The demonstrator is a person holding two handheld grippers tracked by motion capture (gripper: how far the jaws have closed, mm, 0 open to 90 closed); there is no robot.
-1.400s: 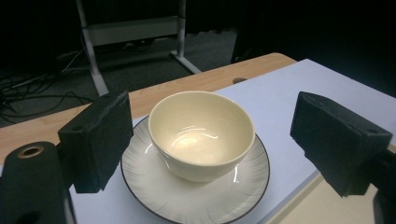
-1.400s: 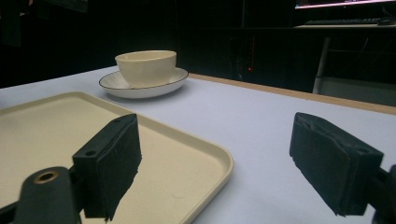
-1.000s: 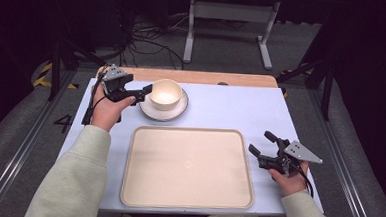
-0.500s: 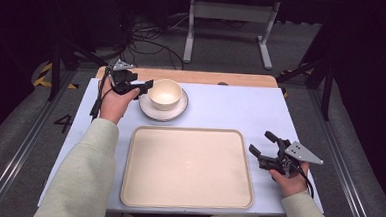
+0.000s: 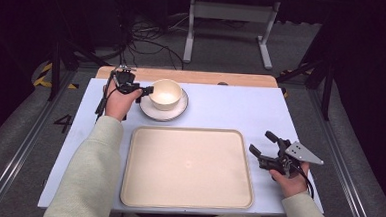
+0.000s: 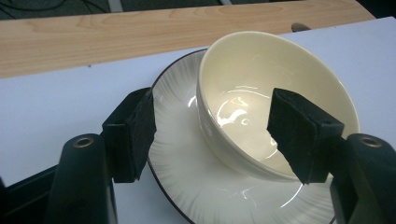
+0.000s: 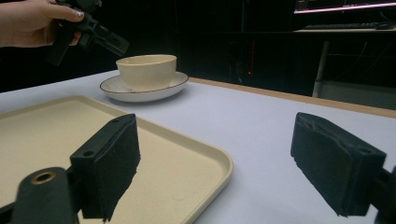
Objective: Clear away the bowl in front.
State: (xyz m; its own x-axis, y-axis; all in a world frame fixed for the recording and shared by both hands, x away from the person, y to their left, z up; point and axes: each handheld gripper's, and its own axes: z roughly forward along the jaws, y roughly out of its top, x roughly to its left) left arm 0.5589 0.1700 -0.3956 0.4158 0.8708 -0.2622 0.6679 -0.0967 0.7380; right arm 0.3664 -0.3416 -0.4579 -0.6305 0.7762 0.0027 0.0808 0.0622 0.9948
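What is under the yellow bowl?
The bowl sits on a white plate with a dark edge, which lies on the table. The middle of the plate is hidden beneath the bowl. Inside, the bowl looks empty.

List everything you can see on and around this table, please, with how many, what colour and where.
Round cream ceramic bowl: one, cream, on the saucer.
White ribbed saucer with dark rim: one, white, far left of the table.
Beige rectangular plastic tray: one, beige, near middle, bare.
Pale blue table top: one, with a wooden strip along its far edge.
Left tool: one, black, jaws closing astride the bowl's rim, one pad inside, one outside, not yet pressing.
Right tool: one, black, open, right of the tray.
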